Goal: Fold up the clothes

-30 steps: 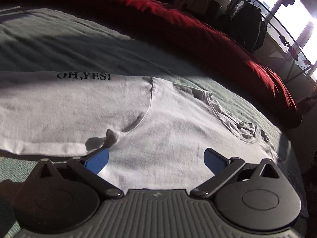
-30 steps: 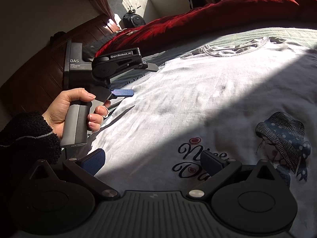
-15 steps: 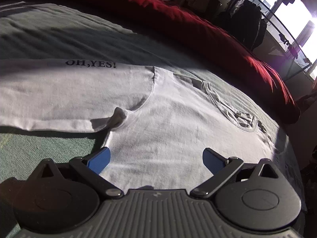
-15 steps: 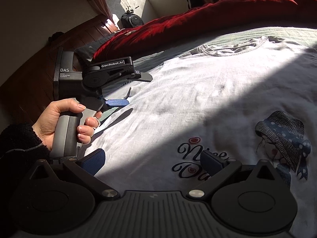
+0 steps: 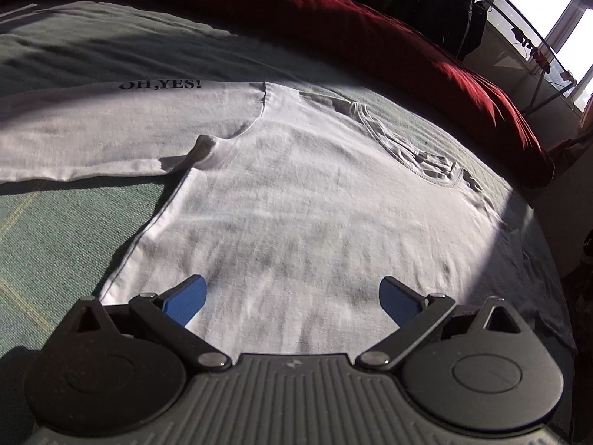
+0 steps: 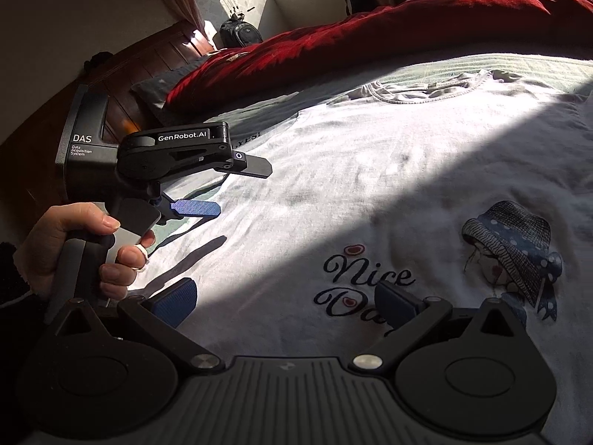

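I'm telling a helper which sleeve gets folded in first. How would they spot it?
Start at the green bedspread beside the red duvet. A white T-shirt lies flat on it, and one sleeve stretches out sideways. Only this sleeve shows black lettering reading "OH,YES!".

We see a white long-sleeved T-shirt (image 5: 315, 200) spread flat, front up, on a green bedspread. In the left wrist view its sleeve (image 5: 111, 129) stretches straight out to the left, with black lettering "OH,YES!" (image 5: 160, 84) printed near its far edge. A small puckered fold (image 5: 205, 148) stands up at the armpit, where sleeve meets body. The ribbed neckline (image 5: 415, 152) lies toward a red duvet at the far side. In the right wrist view the chest (image 6: 370, 185) carries a cursive "Nice Day" print (image 6: 365, 285) beside a drawing of a figure in a dotted hat (image 6: 515, 244). Sunlight falls across part of the fabric, the rest sits in shadow, and light wrinkles run over the body.
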Demonstrator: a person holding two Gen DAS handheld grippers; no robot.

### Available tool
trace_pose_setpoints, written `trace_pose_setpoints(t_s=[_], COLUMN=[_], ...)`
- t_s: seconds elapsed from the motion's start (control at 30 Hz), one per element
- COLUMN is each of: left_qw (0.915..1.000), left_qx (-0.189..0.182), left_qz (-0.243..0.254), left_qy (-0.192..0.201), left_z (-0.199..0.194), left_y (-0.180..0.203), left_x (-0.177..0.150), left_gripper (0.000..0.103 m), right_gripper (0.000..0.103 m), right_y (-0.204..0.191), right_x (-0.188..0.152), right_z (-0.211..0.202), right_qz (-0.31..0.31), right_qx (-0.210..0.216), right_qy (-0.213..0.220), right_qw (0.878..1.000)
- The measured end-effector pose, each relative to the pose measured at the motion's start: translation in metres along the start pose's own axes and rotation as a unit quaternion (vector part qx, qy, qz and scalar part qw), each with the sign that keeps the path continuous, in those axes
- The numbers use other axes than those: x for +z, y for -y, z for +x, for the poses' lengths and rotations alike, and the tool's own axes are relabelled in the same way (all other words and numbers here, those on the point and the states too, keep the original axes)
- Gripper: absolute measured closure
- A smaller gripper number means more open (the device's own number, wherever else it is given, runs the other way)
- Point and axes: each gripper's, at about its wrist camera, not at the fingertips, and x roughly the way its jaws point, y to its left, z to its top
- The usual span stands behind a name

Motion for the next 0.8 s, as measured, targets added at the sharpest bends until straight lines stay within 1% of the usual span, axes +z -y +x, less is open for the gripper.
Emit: trace_pose_setpoints(t_s=[0.07, 0.13, 0.2, 0.27, 0.37, 0.43, 0.57, 0.63, 0.7, 0.8], left_qw=[1.0000, 0.9996, 0.9990, 0.9982, 0.9967, 0.9970, 0.9961, 0.9960, 0.9959, 0.9968], left_qx=[0.002, 0.004, 0.005, 0.008, 0.027, 0.031, 0.035, 0.032, 0.028, 0.023], left_qz=[0.006, 0.025, 0.043, 0.057, 0.076, 0.071, 0.081, 0.082, 0.085, 0.074], left_qy=[0.000, 0.012, 0.016, 0.014, 0.004, -0.004, 0.012, 0.014, 0.018, 0.021], left_z=[-0.016, -0.035, -0.049, -0.056, -0.054, -0.050, -0.056, -0.062, -0.066, -0.070], left_y=[0.002, 0.005, 0.008, 0.010, 0.010, 0.006, 0.007, 0.009, 0.010, 0.005], left_x=[-0.011, -0.021, -0.031, -0.041, -0.056, -0.066, -0.081, -0.084, -0.085, -0.088], left_gripper=[0.004, 0.004, 0.004, 0.004, 0.004, 0.004, 0.004, 0.004, 0.004, 0.004], right_gripper=[0.000, 0.000, 0.000, 0.000, 0.000, 0.000, 0.000, 0.000, 0.000, 0.000], right_y=[-0.001, -0.002, -0.005, -0.008, -0.016, -0.022, -0.032, -0.035, -0.036, -0.036], right_x=[0.000, 0.000, 0.000, -0.001, -0.003, -0.006, -0.013, -0.017, -0.019, -0.021], right_z=[0.000, -0.001, -0.003, -0.005, -0.009, -0.012, -0.017, -0.020, -0.024, -0.028], right_qz=[-0.001, -0.002, -0.002, -0.004, -0.017, -0.028, -0.053, -0.063, -0.068, -0.071], right_qx=[-0.001, 0.001, 0.010, 0.016, 0.021, 0.021, 0.018, 0.018, 0.025, 0.029], right_qy=[0.000, 0.000, -0.001, -0.002, -0.005, -0.008, -0.016, -0.016, -0.014, -0.010], right_qw=[1.000, 1.000, 1.000, 1.000, 1.000, 0.999, 0.998, 0.998, 0.997, 0.997])
